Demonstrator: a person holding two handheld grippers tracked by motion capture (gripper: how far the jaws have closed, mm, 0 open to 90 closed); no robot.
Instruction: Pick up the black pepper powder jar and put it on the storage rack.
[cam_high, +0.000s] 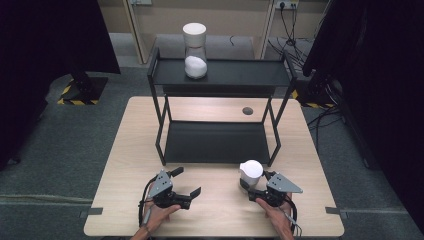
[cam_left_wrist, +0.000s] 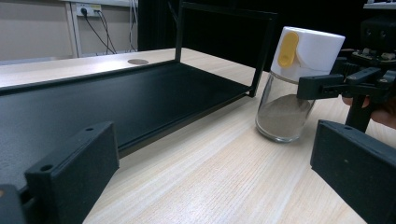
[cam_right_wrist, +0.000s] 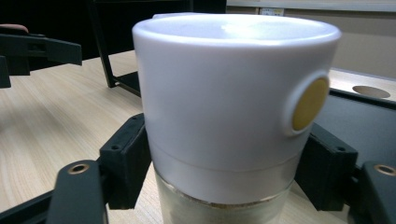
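While the left gripper (cam_high: 188, 181) gapes, right fingers (cam_right_wrist: 123, 161) clamp the jar (cam_right_wrist: 233, 116).

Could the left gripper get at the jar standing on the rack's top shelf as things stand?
Probably yes. The left gripper is open and holds nothing, and the jar stands alone on the top shelf with no bar across its front. It is a long reach over the table.

Laboratory recording bay. A pale wooden table (cam_high: 130, 165) stands on grey carpet, flanked at the frame's left and right edges by black curtains (cam_high: 45, 35). Stand bases edged in yellow-black hazard tape (cam_high: 70, 95) sit at upper left; cables (cam_high: 290, 30) trail from wall sockets (cam_high: 286, 4) at upper right.
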